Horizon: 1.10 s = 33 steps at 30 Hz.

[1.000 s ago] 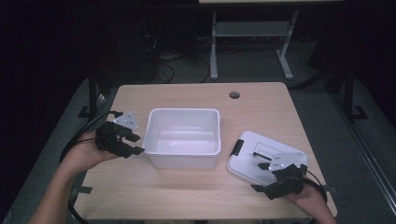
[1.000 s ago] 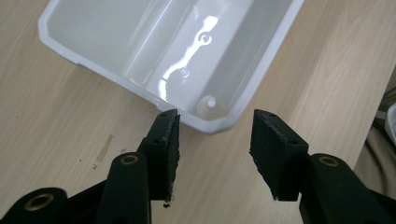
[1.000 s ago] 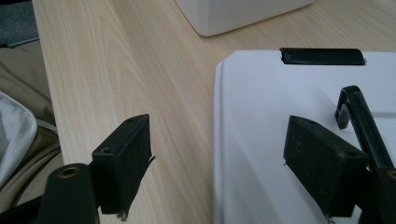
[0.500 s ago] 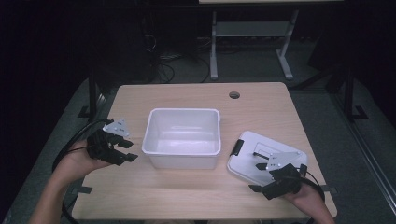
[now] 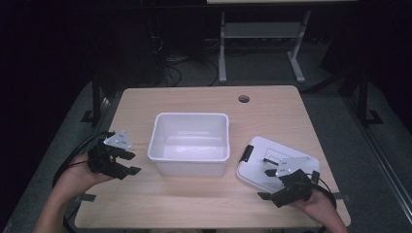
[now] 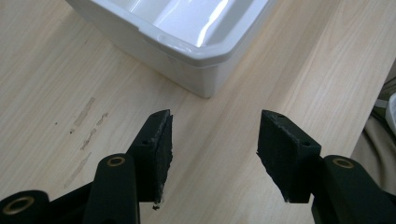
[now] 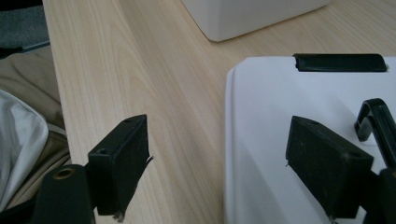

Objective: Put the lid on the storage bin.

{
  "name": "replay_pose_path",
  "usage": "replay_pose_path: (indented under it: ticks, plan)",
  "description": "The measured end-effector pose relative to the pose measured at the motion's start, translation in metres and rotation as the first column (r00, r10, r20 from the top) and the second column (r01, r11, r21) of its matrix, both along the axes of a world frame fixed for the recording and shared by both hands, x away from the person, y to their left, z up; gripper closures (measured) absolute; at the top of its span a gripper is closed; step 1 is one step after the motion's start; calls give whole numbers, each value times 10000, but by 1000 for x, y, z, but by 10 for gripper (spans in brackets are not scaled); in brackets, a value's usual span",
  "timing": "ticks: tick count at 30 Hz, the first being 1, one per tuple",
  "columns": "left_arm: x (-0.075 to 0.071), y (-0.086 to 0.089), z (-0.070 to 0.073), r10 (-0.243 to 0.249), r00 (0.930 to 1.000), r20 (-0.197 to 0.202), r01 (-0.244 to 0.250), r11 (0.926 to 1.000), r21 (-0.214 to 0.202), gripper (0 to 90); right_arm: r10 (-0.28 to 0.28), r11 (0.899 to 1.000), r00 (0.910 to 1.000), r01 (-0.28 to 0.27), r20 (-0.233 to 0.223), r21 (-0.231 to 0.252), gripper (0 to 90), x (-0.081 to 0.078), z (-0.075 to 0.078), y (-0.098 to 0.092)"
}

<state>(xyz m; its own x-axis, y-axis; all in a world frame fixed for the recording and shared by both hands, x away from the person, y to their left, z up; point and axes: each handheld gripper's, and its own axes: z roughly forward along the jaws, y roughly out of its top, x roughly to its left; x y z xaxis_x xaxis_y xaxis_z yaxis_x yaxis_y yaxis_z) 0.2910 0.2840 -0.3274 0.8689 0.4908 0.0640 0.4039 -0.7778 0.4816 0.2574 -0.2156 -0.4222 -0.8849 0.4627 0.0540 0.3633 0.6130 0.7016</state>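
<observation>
An empty white plastic bin stands in the middle of the wooden table. Its white lid, with a black latch, lies flat to the right of it. My left gripper hovers left of the bin, apart from it. Its jaws have just been opening and nothing is between them. In the left gripper view the left gripper points at the bin's corner. My right gripper is open at the lid's near left edge. In the right gripper view the right gripper straddles the lid's edge.
The table has a round cable hole at the back. Dark floor, cables and a metal stand's legs lie beyond the far edge. The lid's black handle is beside my right jaw. Cloth lies past the near table edge.
My left gripper has drawn back from the bin's left wall, toward the near left and lower, and its jaws stand wider. The right gripper has stayed put.
</observation>
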Motion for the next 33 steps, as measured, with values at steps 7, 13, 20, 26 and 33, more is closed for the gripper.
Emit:
replay_pose_path:
  ticks: [7, 13, 20, 26, 33]
  plan:
    - [-3, 3, -8, 130, 9999, 57, -129, 9999, -93, 434, 59, 10000, 10000, -59, -60, 17, 205, 0, -2, 1]
    - [-5, 4, -15, 149, 9999, -13, -149, 9998, -106, 426, 159, 9999, 9998, -160, -118, -49, 205, 1, -2, 3]
    - [-7, 6, -24, 223, 9997, -29, -223, 9996, -149, 427, 198, 9997, 9996, -200, -186, -105, 205, 1, -2, 3]
    - [-9, 6, -32, 287, 9996, -88, -288, 9995, -121, 421, 276, 9995, 9992, -280, -282, -140, 204, 2, -1, 3]
    - [-12, 6, -38, 377, 9993, -88, -379, 9989, -270, 390, 329, 9994, 9985, -334, -427, -111, 195, 4, 0, 3]
